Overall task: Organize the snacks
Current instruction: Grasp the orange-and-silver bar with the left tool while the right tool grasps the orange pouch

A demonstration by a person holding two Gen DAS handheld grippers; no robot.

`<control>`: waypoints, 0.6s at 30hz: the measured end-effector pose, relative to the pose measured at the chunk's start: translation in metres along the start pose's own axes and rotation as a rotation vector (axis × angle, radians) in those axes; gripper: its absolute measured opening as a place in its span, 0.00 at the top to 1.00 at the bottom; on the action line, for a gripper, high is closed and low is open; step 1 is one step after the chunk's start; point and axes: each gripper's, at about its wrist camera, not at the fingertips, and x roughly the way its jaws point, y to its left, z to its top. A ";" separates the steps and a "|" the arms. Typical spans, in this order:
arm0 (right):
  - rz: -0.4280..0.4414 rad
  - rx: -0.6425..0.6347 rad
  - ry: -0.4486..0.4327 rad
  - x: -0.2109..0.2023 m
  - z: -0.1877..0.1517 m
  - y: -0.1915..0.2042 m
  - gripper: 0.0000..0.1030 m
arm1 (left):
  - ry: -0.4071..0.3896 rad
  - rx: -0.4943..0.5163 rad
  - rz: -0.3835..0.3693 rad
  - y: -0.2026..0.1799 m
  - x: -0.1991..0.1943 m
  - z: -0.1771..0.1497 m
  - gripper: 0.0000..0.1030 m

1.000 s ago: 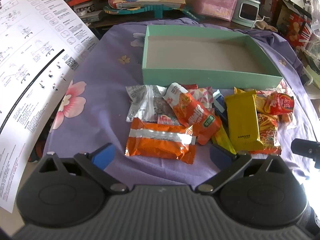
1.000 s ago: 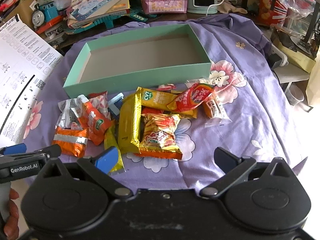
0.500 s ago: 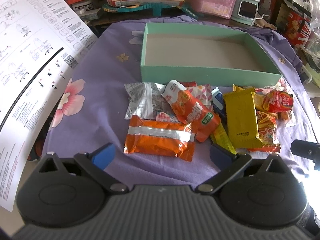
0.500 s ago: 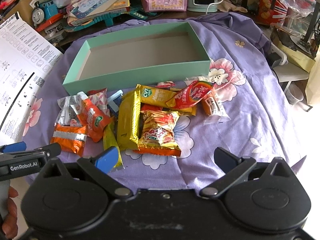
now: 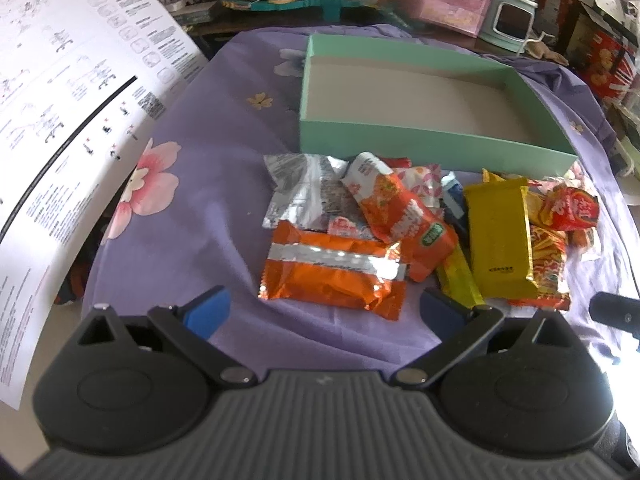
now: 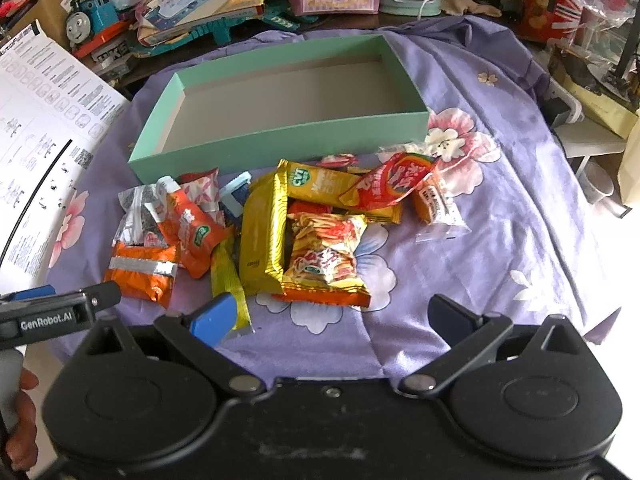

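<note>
Both the left gripper [image 5: 323, 310] and right gripper [image 6: 329, 316], fingers apart and empty, have edged closer to the snack pile [image 6: 280, 224], which lies untouched before the empty green box [image 6: 280, 136], so sorting hasn't begun.

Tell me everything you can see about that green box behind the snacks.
The green box is a shallow, open rectangular tray, mint green outside with a plain greyish floor, and looks like cardboard. It has no lid on and holds nothing. It sits flat on the purple flowered cloth, its long side facing the snack pile, whose far packets lie close against its near wall. Neither pair of tongs touches it.
</note>
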 end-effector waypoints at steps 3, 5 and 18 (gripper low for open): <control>0.035 -0.011 0.015 0.005 0.001 0.002 0.00 | 0.010 -0.024 0.019 0.009 0.006 0.001 0.00; 0.060 -0.020 0.020 0.007 0.002 0.005 0.00 | 0.023 -0.050 0.030 0.017 0.012 0.002 0.00; 0.108 -0.030 -0.009 0.021 0.025 0.017 0.00 | 0.084 -0.177 0.062 0.010 0.067 0.033 0.00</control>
